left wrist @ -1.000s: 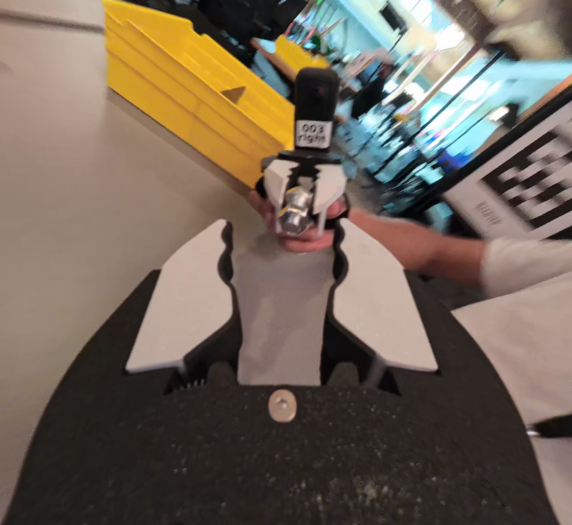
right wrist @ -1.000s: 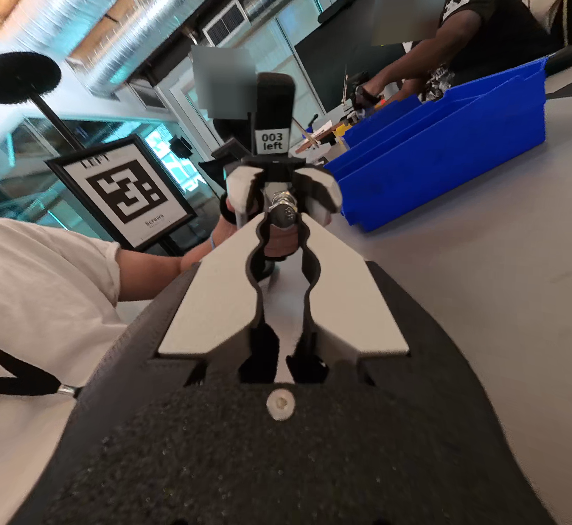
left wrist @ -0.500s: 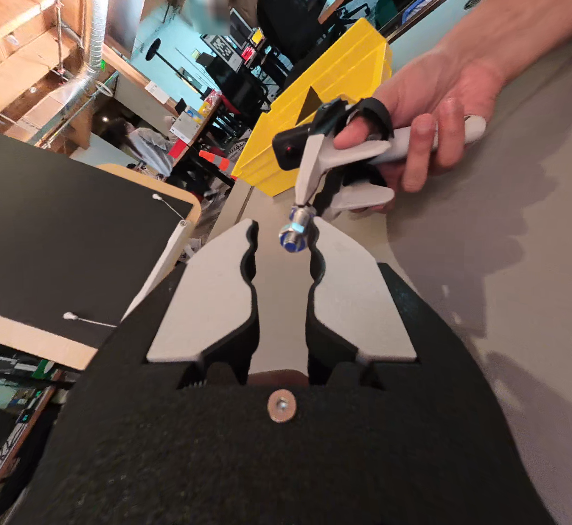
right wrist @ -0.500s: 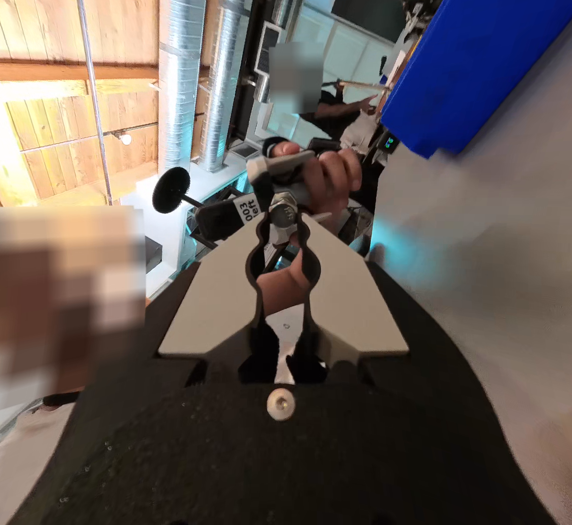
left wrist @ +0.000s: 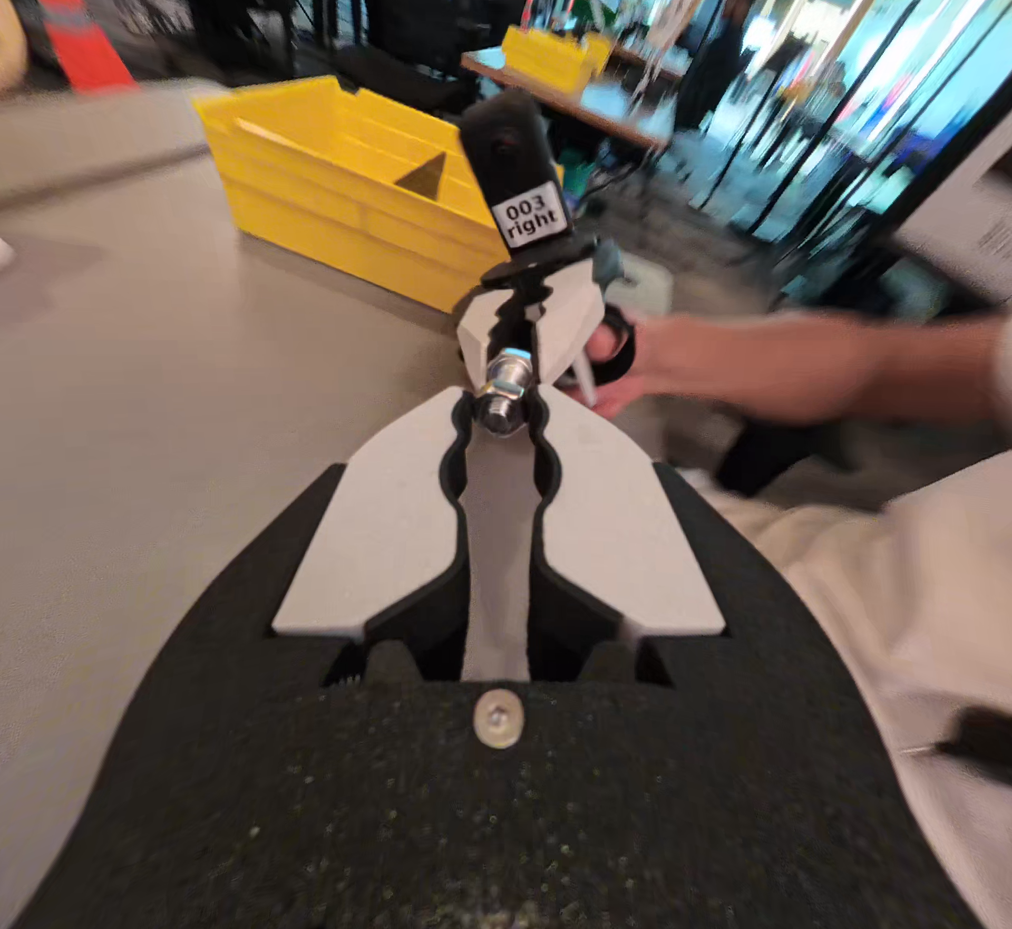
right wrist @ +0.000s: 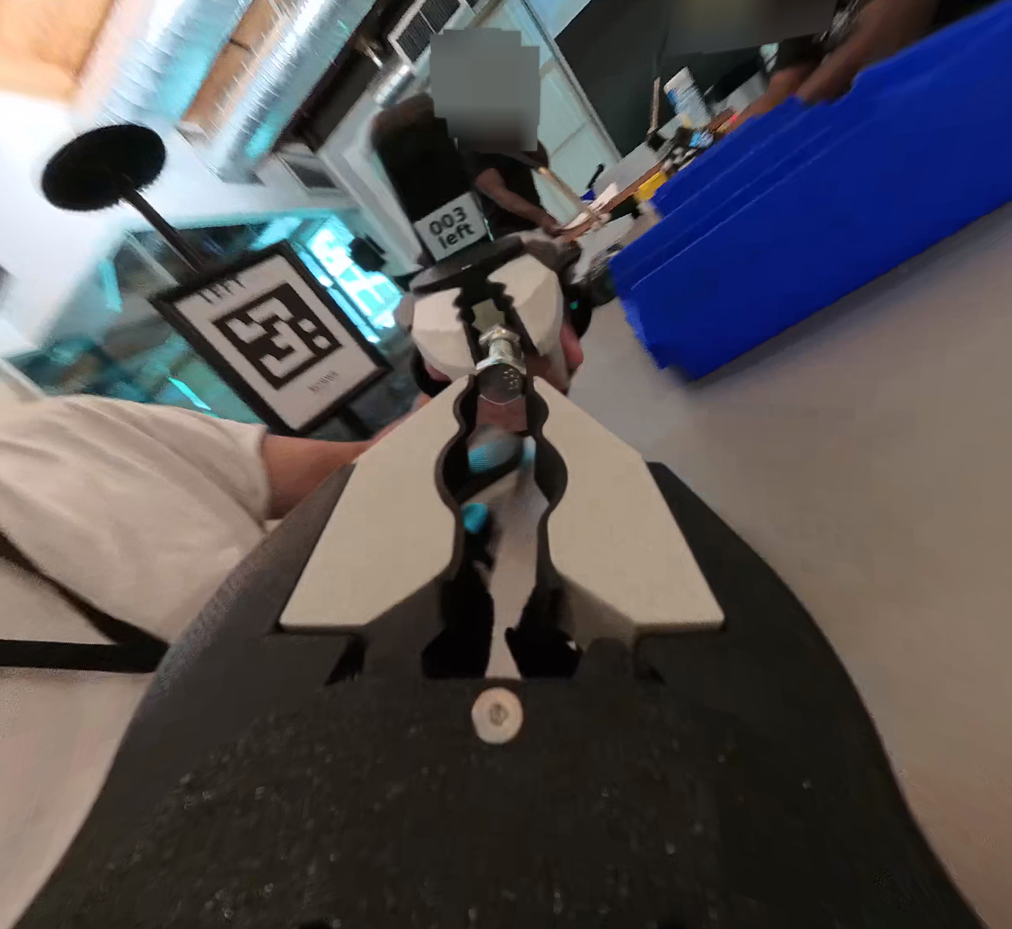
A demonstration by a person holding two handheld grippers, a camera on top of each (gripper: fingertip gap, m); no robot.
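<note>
The two grippers face each other tip to tip above a grey table, with a silver bolt between them. In the right wrist view my right gripper is shut on the bolt's hex head. A thin washer sits just past the head. In the left wrist view my left gripper is shut on the nut at the bolt's threaded end. The right gripper also shows there, holding the far end of the bolt. The left gripper shows in the right wrist view.
A yellow bin stands on the table behind the right gripper. A blue bin stands at the right. A framed black-and-white marker sign stands at the left. The person's forearm reaches in from the right. Other people work at tables behind. My left and right fingertips are right by each other.
My left gripper's wide-open jaws narrowed and came together on the bolt's nut end. My right gripper kept the bolt throughout. Both grippers rolled over and back.
</note>
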